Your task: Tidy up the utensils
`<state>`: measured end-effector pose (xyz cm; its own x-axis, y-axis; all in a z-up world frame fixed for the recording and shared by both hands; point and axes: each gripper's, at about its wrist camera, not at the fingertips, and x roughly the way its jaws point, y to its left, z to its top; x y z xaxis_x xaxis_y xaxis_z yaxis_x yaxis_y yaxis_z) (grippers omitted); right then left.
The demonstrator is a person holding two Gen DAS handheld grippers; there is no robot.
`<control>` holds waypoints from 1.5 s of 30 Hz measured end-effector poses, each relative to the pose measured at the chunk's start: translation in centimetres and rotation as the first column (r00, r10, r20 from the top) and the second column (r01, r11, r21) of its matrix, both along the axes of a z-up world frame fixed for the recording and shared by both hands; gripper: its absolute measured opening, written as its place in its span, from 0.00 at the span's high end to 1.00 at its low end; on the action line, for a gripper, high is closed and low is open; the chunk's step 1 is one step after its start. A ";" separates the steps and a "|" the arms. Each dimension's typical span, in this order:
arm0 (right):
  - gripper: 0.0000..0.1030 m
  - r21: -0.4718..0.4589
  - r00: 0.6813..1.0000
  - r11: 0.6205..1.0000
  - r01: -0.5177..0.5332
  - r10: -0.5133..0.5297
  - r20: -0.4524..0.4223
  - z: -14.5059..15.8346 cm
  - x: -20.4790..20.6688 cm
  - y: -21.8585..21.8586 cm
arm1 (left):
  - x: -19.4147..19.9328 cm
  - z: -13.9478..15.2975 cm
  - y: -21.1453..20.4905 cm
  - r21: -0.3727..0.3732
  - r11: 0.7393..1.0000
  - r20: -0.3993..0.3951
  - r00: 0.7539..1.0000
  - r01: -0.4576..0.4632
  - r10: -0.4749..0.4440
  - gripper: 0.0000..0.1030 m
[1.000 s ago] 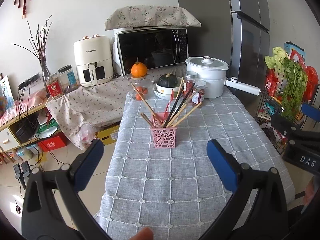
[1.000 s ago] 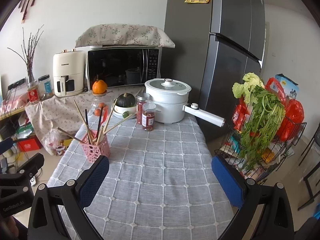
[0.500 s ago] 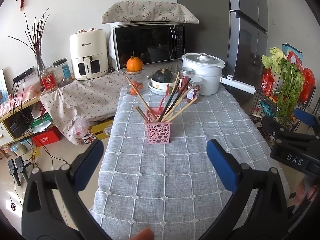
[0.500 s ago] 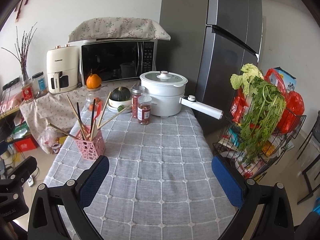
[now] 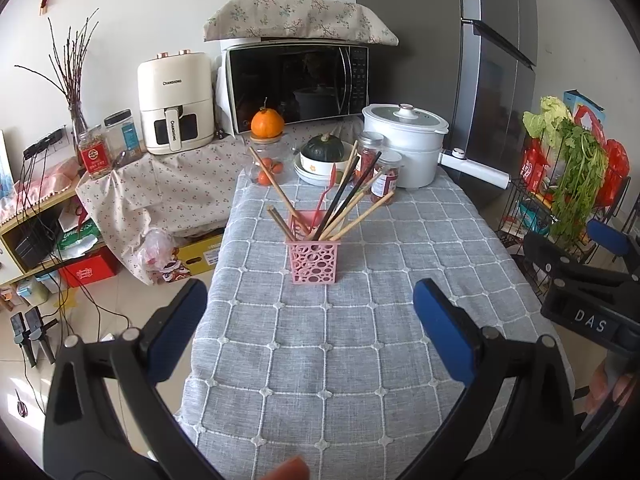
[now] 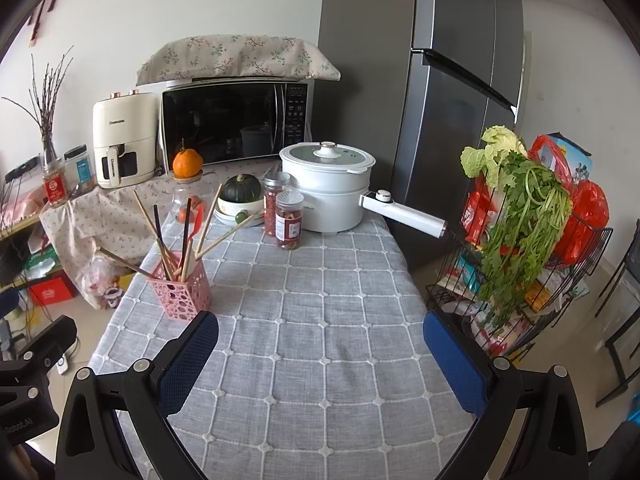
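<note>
Both the left gripper (image 5: pixel 310 328) and right gripper (image 6: pixel 320 354) hang wide open and empty over the bench (image 5: pixel 360 340), since the chopsticks (image 5: pixel 352 204) already stand splayed in the pink holder (image 5: pixel 313 263) at frame centre.

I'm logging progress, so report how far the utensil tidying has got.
Done, by the look of it: the chopsticks and a red utensil stand in the pink basket, fanned out at loose angles. In hand: nothing; the left gripper and right gripper hover over the cloth with jaws wide apart. Left: no loose utensils show on the cloth, so perhaps only straightening the bunch.
</note>
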<state>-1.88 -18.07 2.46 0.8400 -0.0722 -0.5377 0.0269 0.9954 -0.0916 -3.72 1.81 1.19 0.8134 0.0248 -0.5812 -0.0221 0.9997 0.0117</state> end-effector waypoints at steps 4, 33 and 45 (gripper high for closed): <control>0.00 0.002 1.000 1.000 0.000 0.000 -0.002 0.0 0.0 0.1 | 0.0 -0.1 -0.1 -0.004 1.000 -0.007 1.000 0.008 -0.008 0.01; 0.00 0.003 1.000 1.000 0.001 -0.001 -0.001 -0.1 0.0 0.0 | 0.0 0.0 -0.4 -0.021 1.000 -0.008 1.000 0.012 -0.012 0.01; 0.00 0.004 1.000 1.000 0.003 -0.003 -0.001 -0.1 0.0 0.0 | -0.1 0.0 -0.6 -0.021 1.000 -0.007 1.000 0.013 -0.013 0.01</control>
<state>-1.92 -18.04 2.33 0.8394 -0.0725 -0.5387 0.0297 0.9957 -0.0879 -3.82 1.23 1.18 0.8093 0.0021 -0.5874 -0.0093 0.9999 -0.0093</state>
